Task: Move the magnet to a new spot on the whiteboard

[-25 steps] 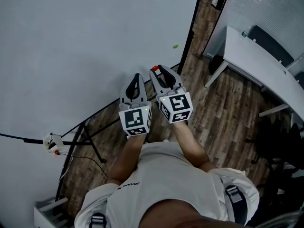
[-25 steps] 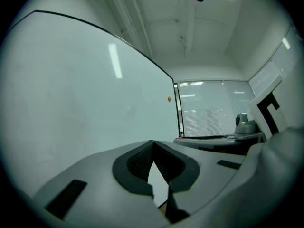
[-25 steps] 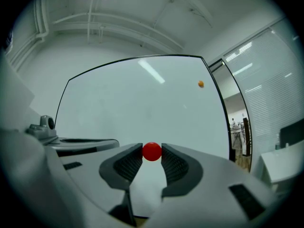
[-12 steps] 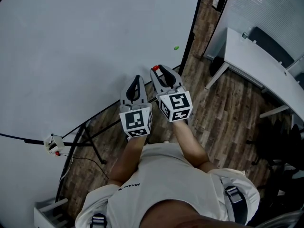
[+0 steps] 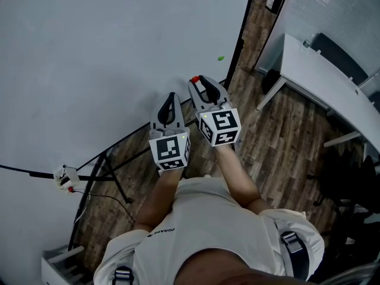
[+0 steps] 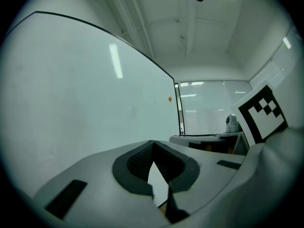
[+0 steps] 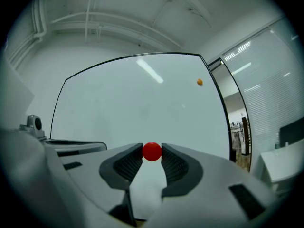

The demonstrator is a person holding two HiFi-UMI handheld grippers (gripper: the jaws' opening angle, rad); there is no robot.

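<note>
A round red magnet [image 7: 152, 151] sits pinched between the tips of my right gripper [image 7: 152, 153], which is shut on it and points at the whiteboard [image 7: 133, 108]. In the head view the red magnet [image 5: 194, 80] shows at the tip of the right gripper [image 5: 198, 83], close to the whiteboard [image 5: 107, 58] near its lower right corner. My left gripper [image 5: 171, 98] hangs beside it on the left, shut with nothing in it; its jaws meet at the tip [image 6: 152, 143].
A green magnet [image 5: 220, 58] and an orange magnet [image 7: 199, 82] stick on the board near its right edge. A white desk [image 5: 320, 76] stands to the right on wood flooring. A tripod stand [image 5: 107, 171] with a small device [image 5: 66, 178] is at lower left.
The right gripper with the red magnet has shifted slightly up and toward the board. The left gripper has stayed where it was.
</note>
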